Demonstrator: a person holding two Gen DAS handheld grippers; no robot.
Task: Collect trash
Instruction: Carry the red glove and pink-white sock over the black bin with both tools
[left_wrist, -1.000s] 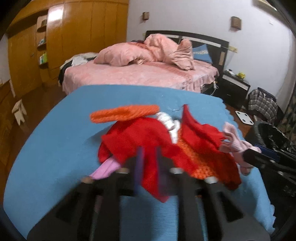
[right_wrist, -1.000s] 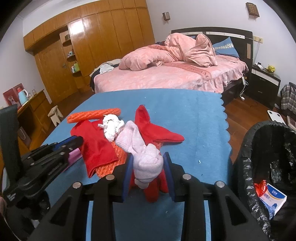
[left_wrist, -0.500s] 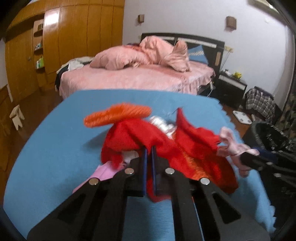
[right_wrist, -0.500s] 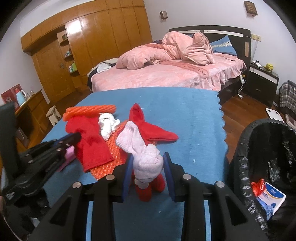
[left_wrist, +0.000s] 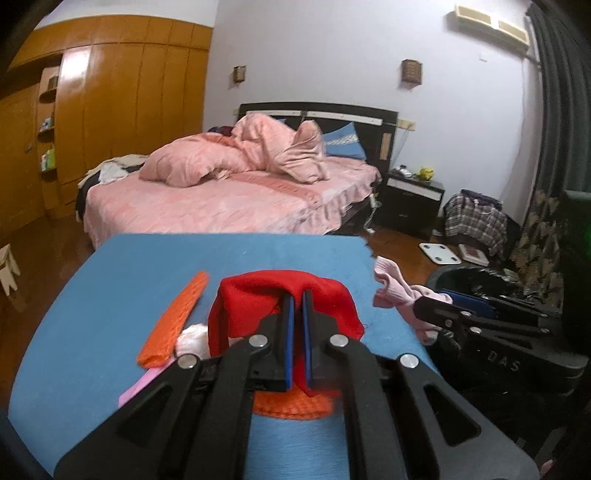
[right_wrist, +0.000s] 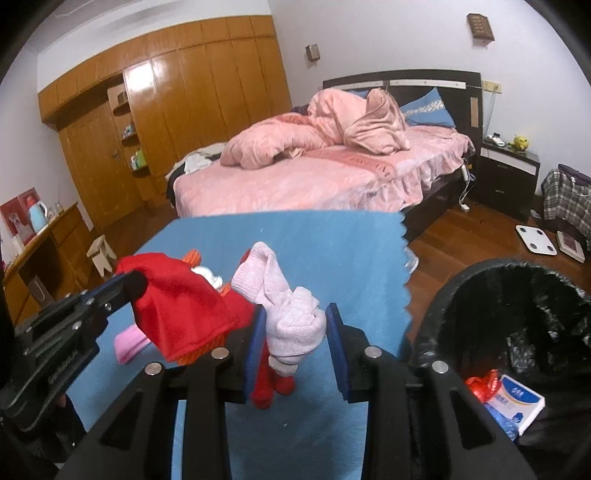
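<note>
Trash: red cloth (left_wrist: 255, 302), soft knit, pinched in my left gripper (left_wrist: 296, 295), jaws closed on its fold, lower centre of the left view.
Pink sock (right_wrist: 291, 321): fuzzy, balled, gripped between my right gripper (right_wrist: 293, 328) jaws, centre of the right view; a red piece dangles beneath.
Bin (right_wrist: 461, 280): black bag-lined, lower right, already holding a blue-and-white box (right_wrist: 517, 402) and red wrapper; I judge some collecting done.
Left on desk (left_wrist: 110, 295): orange mesh sleeve (left_wrist: 177, 317), white crumpled wad (left_wrist: 192, 338), flat pink piece (left_wrist: 138, 387), orange netting (left_wrist: 291, 404).
Beyond: pink rumpled bed (left_wrist: 229, 199), glossy wooden wardrobe (left_wrist: 110, 103).
</note>
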